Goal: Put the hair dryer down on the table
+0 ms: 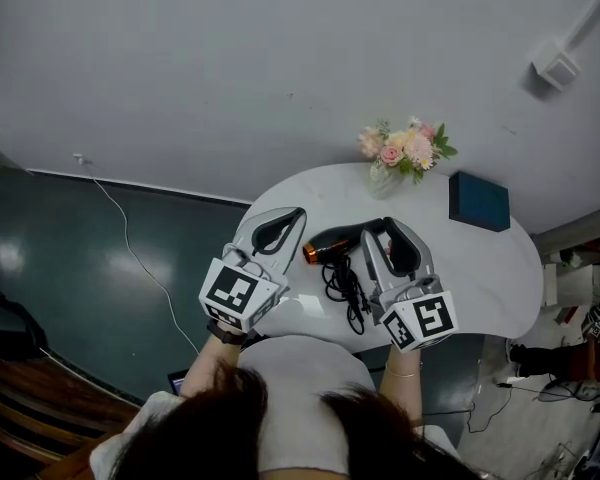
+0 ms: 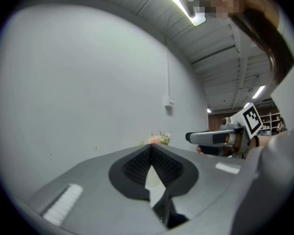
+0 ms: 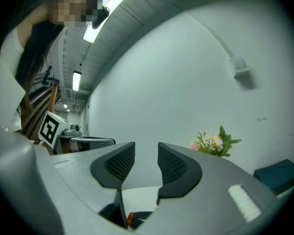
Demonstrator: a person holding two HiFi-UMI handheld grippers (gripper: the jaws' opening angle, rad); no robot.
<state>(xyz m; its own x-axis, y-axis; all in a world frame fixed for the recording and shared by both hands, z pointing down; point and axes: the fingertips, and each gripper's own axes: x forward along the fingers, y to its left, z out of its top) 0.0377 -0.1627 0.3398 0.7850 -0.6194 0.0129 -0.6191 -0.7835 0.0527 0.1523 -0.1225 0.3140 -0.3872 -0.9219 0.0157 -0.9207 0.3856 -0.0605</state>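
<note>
On the white round table [image 1: 480, 268], the black hair dryer with an orange nozzle [image 1: 335, 244] is lying beside its tangled black cord [image 1: 346, 288]. The grey left gripper [image 1: 296, 214] is hovering with jaws together and empty. The grey right gripper [image 1: 385, 226] is hovering with jaws a little apart, gripping nothing.

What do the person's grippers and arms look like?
The left gripper and right gripper: grey shells, curved jaws with black ribbed pads, a white cube with black square markers at each rear. A dark band on the left wrist, thin bracelet on the right.
</note>
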